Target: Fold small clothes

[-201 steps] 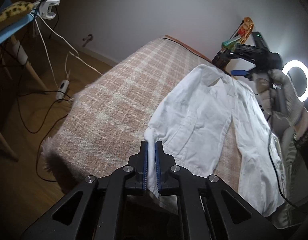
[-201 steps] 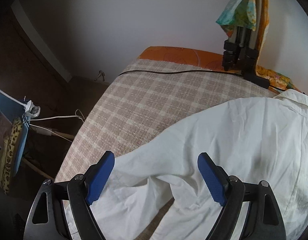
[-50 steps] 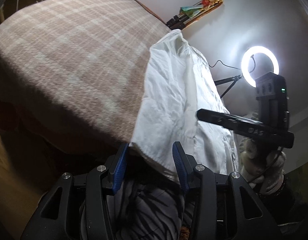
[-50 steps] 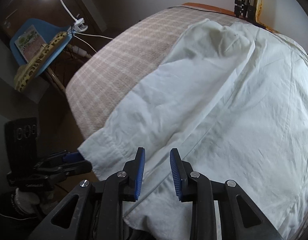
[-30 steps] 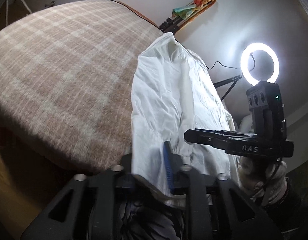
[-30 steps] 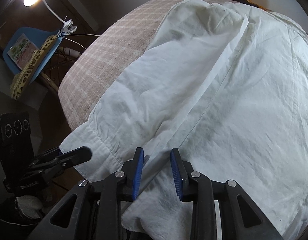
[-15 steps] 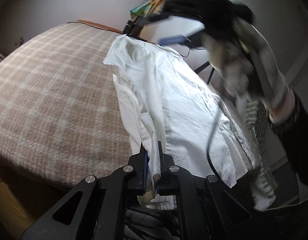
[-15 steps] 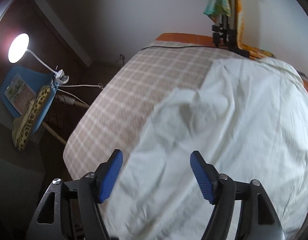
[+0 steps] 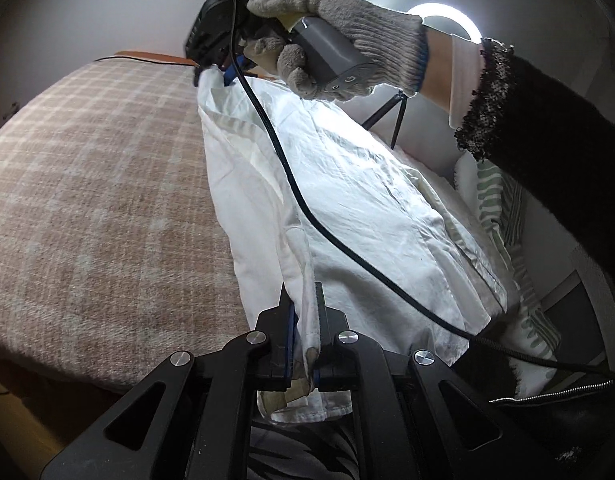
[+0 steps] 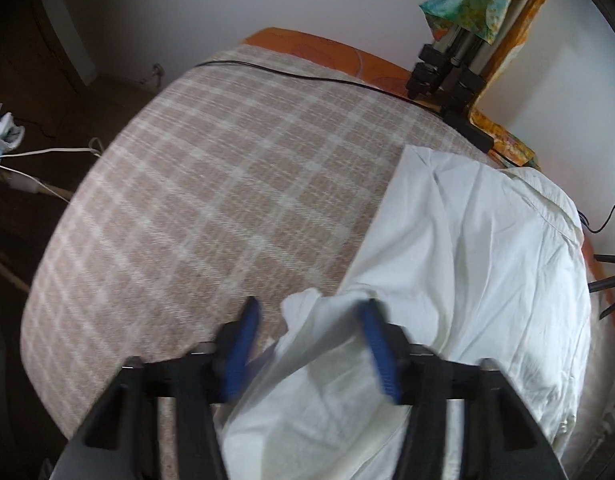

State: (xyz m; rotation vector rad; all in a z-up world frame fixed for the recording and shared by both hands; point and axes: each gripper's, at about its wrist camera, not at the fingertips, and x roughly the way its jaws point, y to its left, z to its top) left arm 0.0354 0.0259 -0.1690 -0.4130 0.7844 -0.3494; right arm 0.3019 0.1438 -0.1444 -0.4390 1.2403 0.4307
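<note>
**Hem pinched on the left, right jaws closing on a fold near the collar end**

Left wrist view first. Your left gripper [image 9: 303, 332] is clamped on the near edge of the white shirt [image 9: 367, 208], the cloth squeezed thin between the blue pads and a tail of it drooping below them. The shirt stretches away from you as a long folded band along the right side of the plaid blanket [image 9: 99, 184]. At its far end your gloved right hand [image 9: 339, 36] holds the other tool over the collar corner. A black cable [image 9: 307, 208] trails across the fabric; you'd do well to keep it out of any fold.

Judging by the creases, this is thin, limp cotton: light, no stiffness, likely to sag wherever it isn't held. Seams, hems and doubled edges look the safest places to grip.

Now the right wrist view. Your right gripper [image 10: 311, 344] points steeply down with its jaws closing, blurred. A raised fold of the shirt [image 10: 467, 280] sits between the pads; whether they press it yet, you can't tell. The rest of the shirt lies right of the gripper, bare blanket [image 10: 211, 200] left.
</note>
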